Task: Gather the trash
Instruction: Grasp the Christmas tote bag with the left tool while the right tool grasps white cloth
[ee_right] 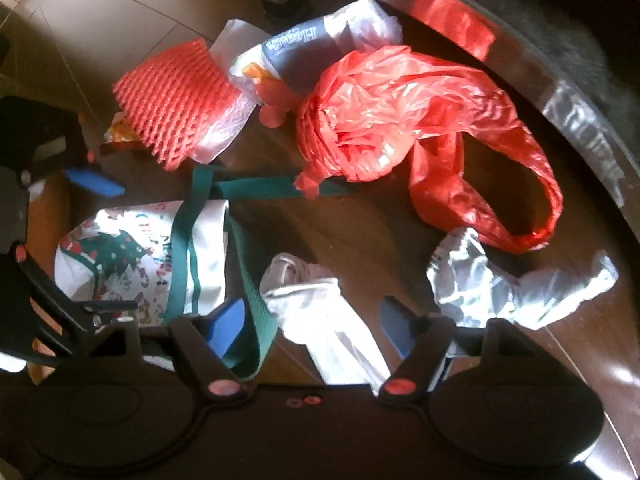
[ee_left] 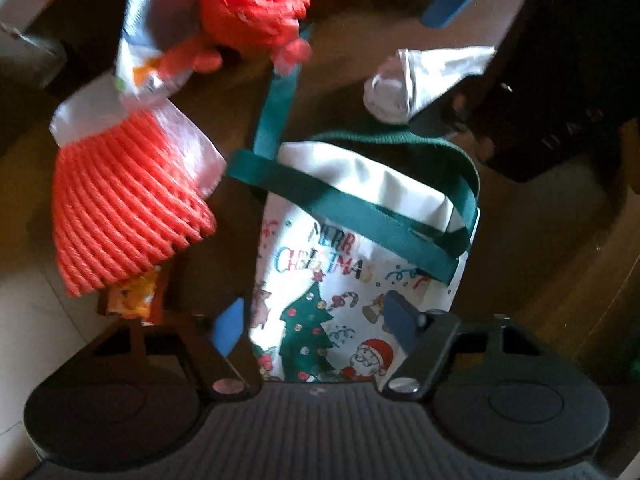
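Left wrist view: the left gripper (ee_left: 316, 320) hangs released over the Christmas tote bag (ee_left: 352, 280) mid-table, pads not pressing it. The right gripper (ee_right: 312, 324) straddles a white plastic bag (ee_right: 320, 320), also unclenched. Next, I'd guess: close on that trash and carry it toward the tote.

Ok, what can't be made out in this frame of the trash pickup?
- Christmas tote bag: the inside, hidden by its own flattened fabric, both views.
- Blue-and-white wrapper: print too blurred to read, both views.
- Small orange wrapper: mostly hidden under the red foam net, left wrist view.
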`<move>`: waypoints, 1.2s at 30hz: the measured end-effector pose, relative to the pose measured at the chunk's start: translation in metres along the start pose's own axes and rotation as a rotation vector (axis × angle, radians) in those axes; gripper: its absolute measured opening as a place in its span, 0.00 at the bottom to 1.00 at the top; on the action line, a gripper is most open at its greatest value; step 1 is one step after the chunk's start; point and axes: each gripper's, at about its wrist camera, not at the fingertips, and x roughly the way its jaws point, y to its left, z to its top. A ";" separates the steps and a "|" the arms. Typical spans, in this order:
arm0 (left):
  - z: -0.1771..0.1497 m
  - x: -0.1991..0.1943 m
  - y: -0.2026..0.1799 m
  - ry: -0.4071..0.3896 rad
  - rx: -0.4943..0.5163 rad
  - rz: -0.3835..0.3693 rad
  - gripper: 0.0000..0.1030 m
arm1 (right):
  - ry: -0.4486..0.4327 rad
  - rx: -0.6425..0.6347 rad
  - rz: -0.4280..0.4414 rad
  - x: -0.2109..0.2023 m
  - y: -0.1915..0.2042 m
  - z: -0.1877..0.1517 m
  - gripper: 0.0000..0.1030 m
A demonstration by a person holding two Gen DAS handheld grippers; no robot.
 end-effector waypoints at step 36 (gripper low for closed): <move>0.012 -0.073 0.013 -0.141 0.007 -0.001 0.02 | -0.039 0.342 -0.076 -0.072 -0.044 -0.028 0.21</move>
